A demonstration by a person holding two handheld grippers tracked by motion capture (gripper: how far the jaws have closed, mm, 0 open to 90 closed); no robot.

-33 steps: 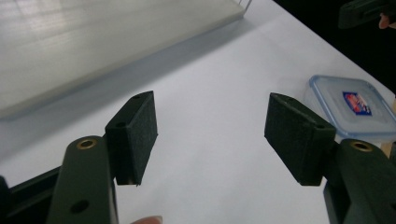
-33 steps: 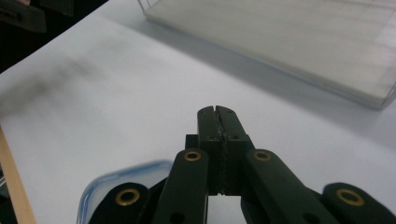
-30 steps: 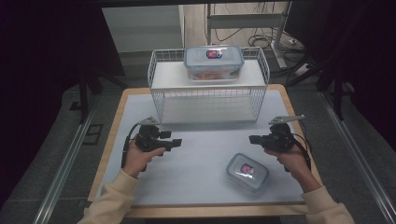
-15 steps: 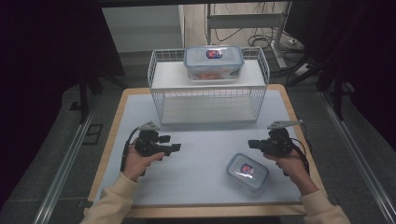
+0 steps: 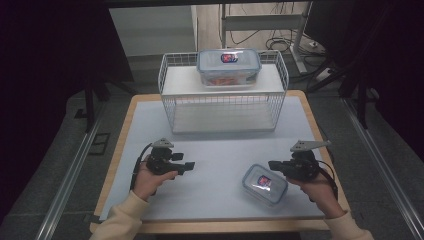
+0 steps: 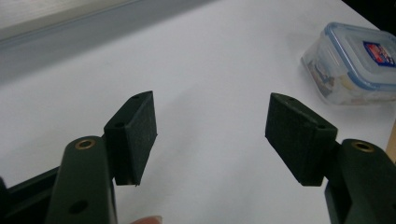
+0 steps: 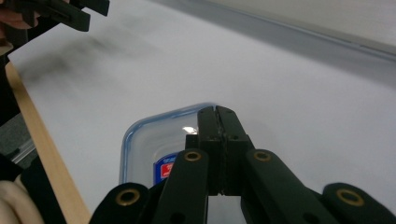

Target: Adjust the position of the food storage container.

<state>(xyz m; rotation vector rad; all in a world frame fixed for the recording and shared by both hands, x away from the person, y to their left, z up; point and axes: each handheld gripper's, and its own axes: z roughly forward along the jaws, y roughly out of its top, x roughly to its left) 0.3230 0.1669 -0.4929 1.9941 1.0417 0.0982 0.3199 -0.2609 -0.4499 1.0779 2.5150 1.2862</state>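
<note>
A person sits at the near edge of a table (image 5: pixel 210 150) covered by a pale mat, holding a black two-jaw gripper in each hand.

The left gripper (image 5: pixel 187 167) is held over the near-left part of the table, pointing toward the right edge. In the left gripper view its jaws stand wide apart with nothing between them, only bare mat below.

The right gripper (image 5: pixel 272 164) is held over the near-right part of the table, pointing toward the left edge. In the right gripper view its jaws are pressed tight together, gripping nothing.

A small box (image 5: pixel 264 184), clear plastic with a blue-rimmed lid and a red and blue label, lies on the mat near the near-right corner. The tip of the right gripper is just above its far edge; whether it touches the lid cannot be told. The same box shows at the upper right of the left gripper view (image 6: pixel 355 63), well apart from those open jaws, and directly beneath the closed jaws in the right gripper view (image 7: pixel 161 149).

At the far edge of the table stands a white wire rack (image 5: pixel 170 85). A larger box (image 5: pixel 228 66) of the same kind rests on its upper shelf, with orange contents visible through the side.
</note>
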